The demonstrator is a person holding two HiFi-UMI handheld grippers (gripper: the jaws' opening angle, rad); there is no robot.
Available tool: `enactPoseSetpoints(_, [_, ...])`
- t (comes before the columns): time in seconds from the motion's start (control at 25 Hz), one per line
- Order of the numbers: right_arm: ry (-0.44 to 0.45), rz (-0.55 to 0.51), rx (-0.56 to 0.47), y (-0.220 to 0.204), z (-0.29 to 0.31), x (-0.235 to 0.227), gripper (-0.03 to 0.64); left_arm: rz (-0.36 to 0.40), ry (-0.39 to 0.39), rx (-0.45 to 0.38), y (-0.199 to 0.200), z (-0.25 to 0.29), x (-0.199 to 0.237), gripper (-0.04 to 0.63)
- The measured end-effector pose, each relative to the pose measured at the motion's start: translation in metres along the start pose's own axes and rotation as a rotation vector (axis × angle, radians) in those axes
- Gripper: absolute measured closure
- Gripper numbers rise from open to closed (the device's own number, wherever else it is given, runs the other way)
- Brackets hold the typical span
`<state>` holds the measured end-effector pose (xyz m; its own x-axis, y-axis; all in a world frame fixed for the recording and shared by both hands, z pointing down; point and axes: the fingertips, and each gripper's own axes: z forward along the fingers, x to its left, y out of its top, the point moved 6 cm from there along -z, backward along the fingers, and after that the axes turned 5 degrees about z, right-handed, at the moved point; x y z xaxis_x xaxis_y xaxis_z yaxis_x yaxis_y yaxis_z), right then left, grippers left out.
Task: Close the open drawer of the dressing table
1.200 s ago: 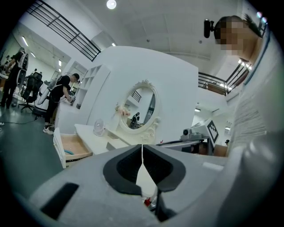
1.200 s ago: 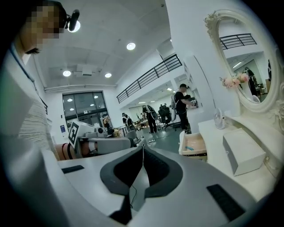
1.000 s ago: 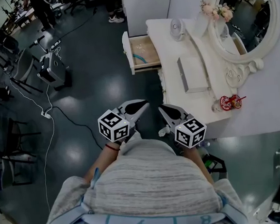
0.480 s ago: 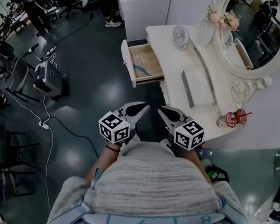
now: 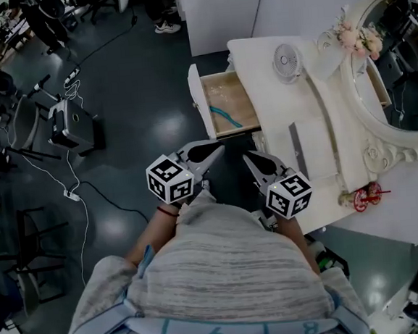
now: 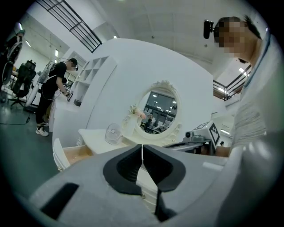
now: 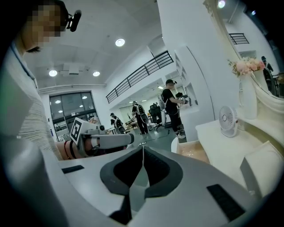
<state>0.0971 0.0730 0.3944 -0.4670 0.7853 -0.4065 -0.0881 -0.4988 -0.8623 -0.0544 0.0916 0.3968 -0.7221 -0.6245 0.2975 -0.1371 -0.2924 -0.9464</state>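
Since a second ago you have stepped closer: the dressing table (image 5: 275, 131) and its open drawer (image 5: 227, 109) now sit nearer to both sets of fingertips in the head view, and the table fills more of the right side.

Your left gripper (image 5: 219, 150) and right gripper (image 5: 247, 157) are side by side in front of your chest. Each has its fingers pressed together with nothing between them, as both gripper views show.

The step in hand looks like the approach; neither gripper touches the drawer yet. The drawer lies ahead of both fingertips, apart from them, sticking out of the table's side. Its white front panel (image 5: 196, 92) is ahead and slightly left of the left fingertips. A blue item (image 5: 223, 115) lies inside on the wooden floor.

The drawer's open top faces up. Its slide line runs left to right in the head view, with the front panel at the left end, facing away from the table. That panel's long edge runs away from you.

Next, I judge, you need to bring closed fingertips to the outer face of the panel, then push rightward toward the table, keeping the push in line with the slide.
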Motion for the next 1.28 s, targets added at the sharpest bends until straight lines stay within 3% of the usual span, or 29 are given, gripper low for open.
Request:
enactPoseSetpoints(0.68, [-0.109,0.044,0.025,0.03,0.121,-0.013,0.604,-0.054,-0.13,0.075,0.011,-0.006,0.129,0.575])
enactPoseSetpoints(1.0, [-0.126,0.066,0.056,0.027,0.143,-0.024,0.604,-0.079,-0.178,0.115,-0.001,0.003,0.145,0.576])
enactPoseSetpoints(1.28, [-0.108,0.057,0.073,0.034,0.156,-0.038,0.604,-0.094,-0.156,0.124,-0.003,0.01,0.158,0.576])
